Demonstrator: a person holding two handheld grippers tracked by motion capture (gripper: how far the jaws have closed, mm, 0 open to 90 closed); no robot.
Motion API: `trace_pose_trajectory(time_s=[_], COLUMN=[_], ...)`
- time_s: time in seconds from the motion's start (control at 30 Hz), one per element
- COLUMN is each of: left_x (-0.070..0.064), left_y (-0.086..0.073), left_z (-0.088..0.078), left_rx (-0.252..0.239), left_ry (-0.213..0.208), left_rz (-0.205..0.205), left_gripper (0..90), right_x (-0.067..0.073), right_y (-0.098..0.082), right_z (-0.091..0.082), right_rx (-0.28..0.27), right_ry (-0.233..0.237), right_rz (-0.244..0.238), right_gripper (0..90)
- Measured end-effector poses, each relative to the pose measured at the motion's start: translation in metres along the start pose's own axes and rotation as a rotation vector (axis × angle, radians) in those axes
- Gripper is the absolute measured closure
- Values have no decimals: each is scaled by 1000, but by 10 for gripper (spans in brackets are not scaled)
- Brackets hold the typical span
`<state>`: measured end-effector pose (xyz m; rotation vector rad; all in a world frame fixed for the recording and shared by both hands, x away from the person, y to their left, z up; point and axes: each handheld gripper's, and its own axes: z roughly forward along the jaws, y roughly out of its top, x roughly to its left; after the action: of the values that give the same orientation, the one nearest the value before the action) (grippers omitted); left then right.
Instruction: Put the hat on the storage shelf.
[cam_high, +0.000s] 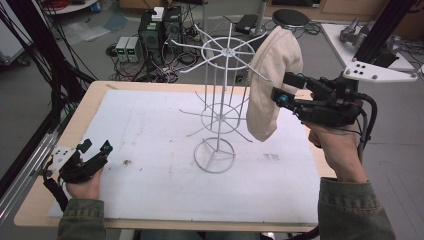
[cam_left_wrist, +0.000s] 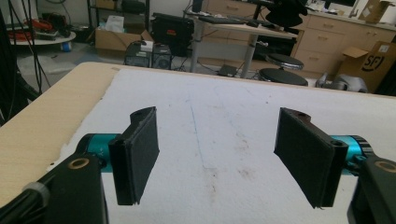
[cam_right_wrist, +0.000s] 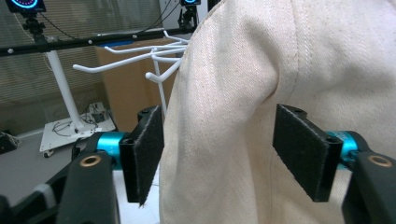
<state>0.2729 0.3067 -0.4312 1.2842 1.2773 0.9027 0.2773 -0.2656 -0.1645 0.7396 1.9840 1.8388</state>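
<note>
The cap (cam_high: 272, 82) hangs on a hook of the white rack (cam_high: 220, 100), near the table's (cam_high: 35, 200) far right corner, so it stays up by itself. The right gripper (cam_high: 284, 89) has its jaws apart around the cloth, not squeezing it. The left gripper (cam_high: 95, 150) rests wide and empty near the front left corner.

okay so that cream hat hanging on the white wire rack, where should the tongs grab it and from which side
Grip the cream hat at its near edge, coming in level from the right tongs' side, away from the white wire rack. The cloth hangs upright there in a thin fold that fits between the open jaws, with the rack's prongs behind it.
</note>
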Motion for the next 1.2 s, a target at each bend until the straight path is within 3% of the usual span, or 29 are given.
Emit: trace_pose_trajectory(time_s=[0.1,0.37,0.73,0.8,1.2], left_x=[0,1,2,2,2], left_y=[0,0,-2,-2,-2], left_z=[-1,-4,-4,-4,-5], left_rx=[-2,-4,-1,0,-2], left_ry=[-1,4,3,6,8], left_rz=[-4,-9,-22,-24,-23], left_gripper=[303,303,303,303,303], right_x=[0,0,-1,0,-1], right_y=[-5,-27,-63,-71,-119], right_z=[-3,-11,-19,-21,-27], right_rx=[7,-23,-1,-21,-15], right_ry=[-9,-90,-137,-162,-299], right_rz=[5,24,43,31,57], right_gripper=[234,123,99,99,99])
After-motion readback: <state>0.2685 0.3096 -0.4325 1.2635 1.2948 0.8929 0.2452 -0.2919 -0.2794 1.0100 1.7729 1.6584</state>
